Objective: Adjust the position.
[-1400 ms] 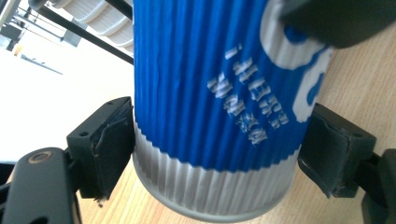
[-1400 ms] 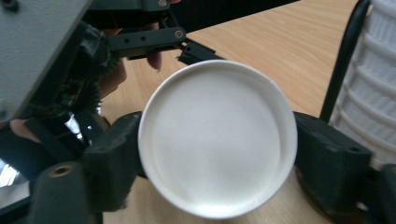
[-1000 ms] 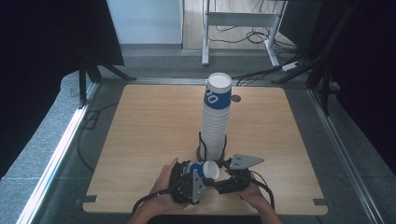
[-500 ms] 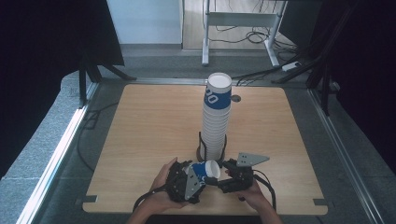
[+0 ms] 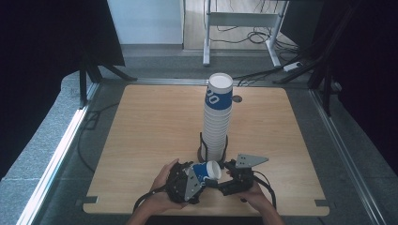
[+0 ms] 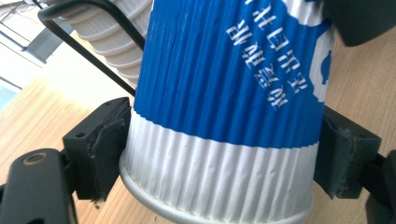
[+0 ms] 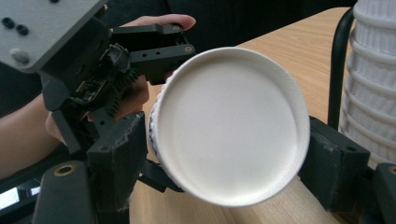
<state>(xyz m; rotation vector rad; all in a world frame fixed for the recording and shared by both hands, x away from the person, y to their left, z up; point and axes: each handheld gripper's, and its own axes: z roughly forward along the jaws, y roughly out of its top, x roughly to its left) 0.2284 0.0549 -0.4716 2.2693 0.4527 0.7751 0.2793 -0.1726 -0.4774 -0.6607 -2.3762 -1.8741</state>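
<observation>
blue-white ribbed paper cup point(image 5: 206, 171) lying sideways, front table edge

Blue ribbed paper cup point(image 6: 224, 102) with a white band at one end and white printed characters on the blue; plain white on its round flat end point(image 7: 231, 123). White ribbed stack of cups point(image 5: 217, 124), topmost one blue with white marks, in a black wire holder point(image 5: 202, 149). Light wood-grain table point(image 5: 150, 126); black jaws, grey plate point(image 5: 251, 160).

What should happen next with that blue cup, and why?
Probably draw the right gripper back off the cup: its jaws have just been opening and flank the cup loosely, while the left gripper, just closing, pinches the cup's white band.
</observation>
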